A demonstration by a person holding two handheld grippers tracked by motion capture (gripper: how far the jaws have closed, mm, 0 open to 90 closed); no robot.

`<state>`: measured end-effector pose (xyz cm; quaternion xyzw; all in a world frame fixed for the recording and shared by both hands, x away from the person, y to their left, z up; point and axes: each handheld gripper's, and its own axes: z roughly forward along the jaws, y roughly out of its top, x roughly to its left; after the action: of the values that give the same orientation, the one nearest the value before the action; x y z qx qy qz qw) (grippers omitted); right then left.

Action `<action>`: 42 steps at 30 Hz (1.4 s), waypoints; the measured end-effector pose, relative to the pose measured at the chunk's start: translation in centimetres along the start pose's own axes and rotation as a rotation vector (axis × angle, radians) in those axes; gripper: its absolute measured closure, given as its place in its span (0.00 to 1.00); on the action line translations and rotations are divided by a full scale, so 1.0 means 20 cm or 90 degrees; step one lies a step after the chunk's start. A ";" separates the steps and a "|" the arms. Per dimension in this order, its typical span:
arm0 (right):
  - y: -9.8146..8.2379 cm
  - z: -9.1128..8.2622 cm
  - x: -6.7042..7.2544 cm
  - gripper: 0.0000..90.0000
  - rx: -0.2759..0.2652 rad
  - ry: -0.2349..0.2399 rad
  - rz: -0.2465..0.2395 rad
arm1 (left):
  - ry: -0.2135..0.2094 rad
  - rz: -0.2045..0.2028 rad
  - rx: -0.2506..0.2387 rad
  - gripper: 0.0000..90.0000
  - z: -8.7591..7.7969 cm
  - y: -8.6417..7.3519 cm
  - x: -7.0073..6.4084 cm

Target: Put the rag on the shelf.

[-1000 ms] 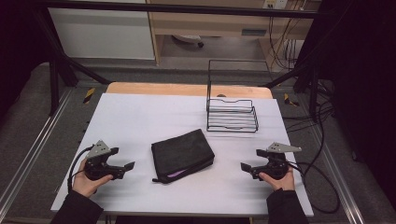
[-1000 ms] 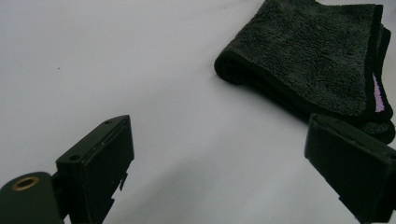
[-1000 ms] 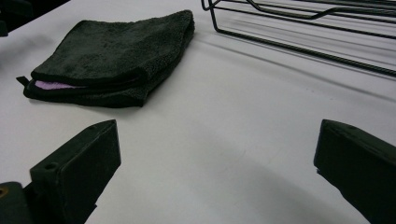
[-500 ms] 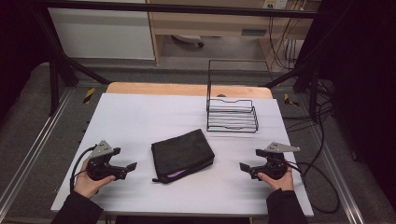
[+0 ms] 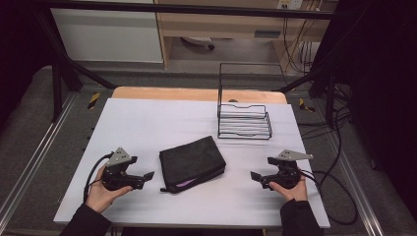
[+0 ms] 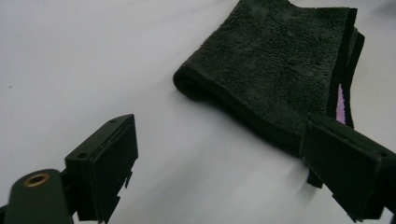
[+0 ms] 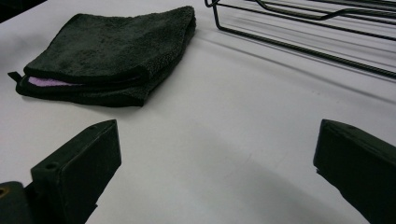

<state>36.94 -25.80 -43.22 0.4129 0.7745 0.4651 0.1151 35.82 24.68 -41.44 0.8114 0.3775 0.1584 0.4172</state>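
Observation:
A folded dark cloth [image 5: 193,162] with a pink strip showing at its open edge lies in the middle of the white table [image 5: 147,123]. My left gripper [image 5: 147,175] sits low over the table just left of the cloth, pointing at it. Its jaws stand wide apart and have just been closing a little, with nothing between them. In the left gripper view the cloth [image 6: 280,60] lies just beyond my left gripper [image 6: 219,140], apart from its tips. My right gripper [image 5: 255,176] rests to the right of the cloth, open and empty. The right gripper view has the cloth [image 7: 107,51] farther off, beyond my right gripper [image 7: 217,140].
A black wire rack [image 5: 244,120] stands at the back right of the table; its lower wires [image 7: 327,28] cross the top of the right gripper view. Cables hang off the table's right edge. A metal frame surrounds the table.
My left gripper has moved to the right, closer to the cloth's left edge. The right gripper and the cloth have stayed where they were.

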 end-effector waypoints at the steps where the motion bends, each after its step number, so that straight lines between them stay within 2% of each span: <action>1: 0.00 0.00 0.00 0.02 0.002 0.000 -0.001 | -0.001 0.002 0.001 0.15 0.01 0.01 -0.02; 12: 0.00 0.01 0.00 0.02 0.005 -0.001 0.000 | -0.051 0.054 0.041 0.34 0.12 0.09 -0.21; 13: 0.00 0.01 0.00 0.02 0.005 -0.001 0.000 | -0.051 0.054 0.041 0.37 0.12 0.09 -0.21; 14: 0.00 0.01 0.00 0.02 0.007 -0.001 -0.002 | -0.064 0.064 0.054 0.39 0.15 0.10 -0.24; 20: 0.00 0.01 0.01 0.02 0.011 -0.001 -0.005 | -0.097 0.073 0.098 0.57 0.24 0.10 -0.31; 22: 0.00 0.02 0.01 0.02 0.012 -0.001 -0.007 | -0.099 0.080 0.113 0.63 0.26 0.09 -0.31; 24: 0.00 0.02 0.01 0.02 0.012 -0.001 -0.007 | -0.100 0.074 0.120 0.69 0.27 0.07 -0.31; 32: 0.00 0.02 0.01 0.02 0.019 -0.002 -0.009 | -0.100 0.061 0.124 0.89 0.29 0.06 -0.27; 36: 0.00 0.02 0.01 0.02 0.021 -0.003 -0.012 | -0.098 0.067 0.131 0.94 0.29 0.09 -0.28; 39: 0.00 0.02 0.01 0.02 0.021 -0.003 -0.011 | -0.111 0.059 0.118 0.95 0.26 0.10 -0.28; 42: 0.00 0.02 0.01 0.02 0.022 -0.003 -0.013 | -0.140 0.058 0.101 0.95 0.22 0.13 -0.32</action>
<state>37.14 -25.40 -43.41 0.4083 0.7863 0.4493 0.1147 35.34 16.57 -41.63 0.8705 0.3036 0.0570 0.3831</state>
